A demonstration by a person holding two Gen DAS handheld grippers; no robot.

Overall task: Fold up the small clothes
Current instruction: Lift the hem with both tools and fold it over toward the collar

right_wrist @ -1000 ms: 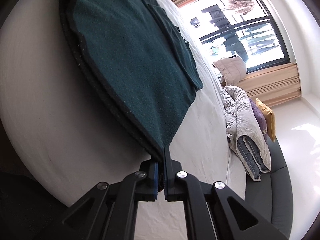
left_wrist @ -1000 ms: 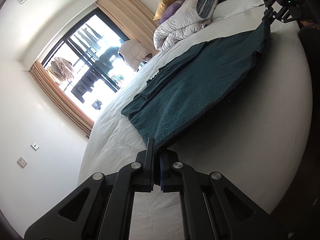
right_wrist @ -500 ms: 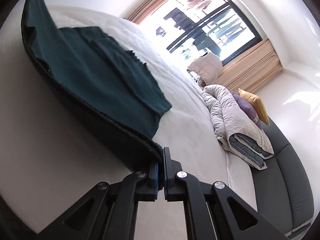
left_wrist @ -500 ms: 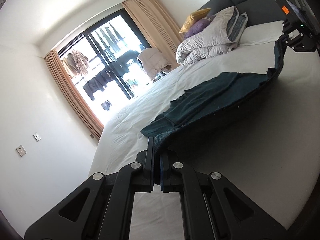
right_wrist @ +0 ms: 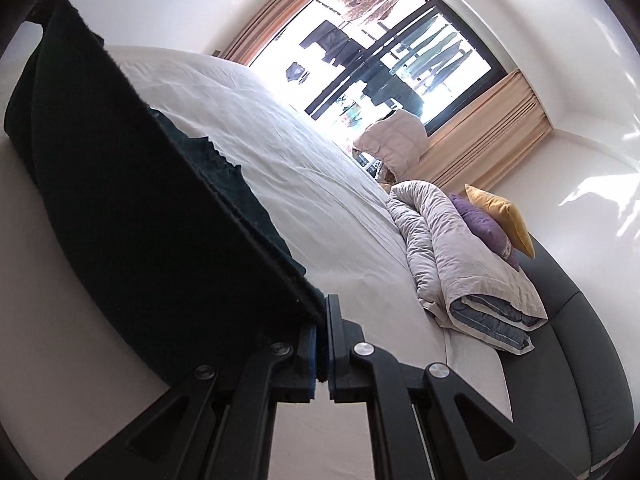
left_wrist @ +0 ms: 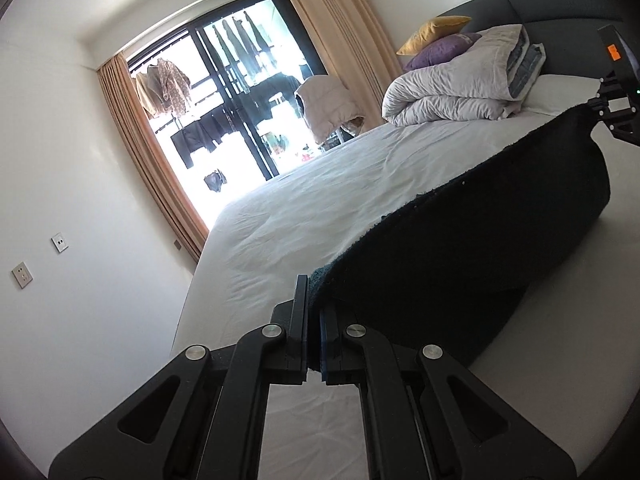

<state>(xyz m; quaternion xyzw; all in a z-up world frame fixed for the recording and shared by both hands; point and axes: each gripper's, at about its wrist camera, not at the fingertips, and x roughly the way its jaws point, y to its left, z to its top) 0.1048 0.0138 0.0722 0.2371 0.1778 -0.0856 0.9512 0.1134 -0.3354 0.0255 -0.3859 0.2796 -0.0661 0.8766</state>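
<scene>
A dark teal knitted garment (left_wrist: 472,256) hangs stretched between my two grippers above the white bed (left_wrist: 320,200). My left gripper (left_wrist: 314,312) is shut on one corner of it. My right gripper (right_wrist: 322,340) is shut on the other corner; the garment (right_wrist: 140,208) sags away to the left in the right wrist view. The right gripper also shows at the far right of the left wrist view (left_wrist: 600,110). The garment's lower part droops towards the sheet.
A folded grey duvet (left_wrist: 456,84) with a purple pillow (left_wrist: 440,50) and a yellow pillow (left_wrist: 436,30) lies at the dark headboard (left_wrist: 540,4). A large window (left_wrist: 232,100) with curtains is beyond the bed's far side. A white wall is at the left.
Both grippers have lifted the garment off the bed. It lay spread flat on the sheet a second ago and now hangs edge-on between them.
</scene>
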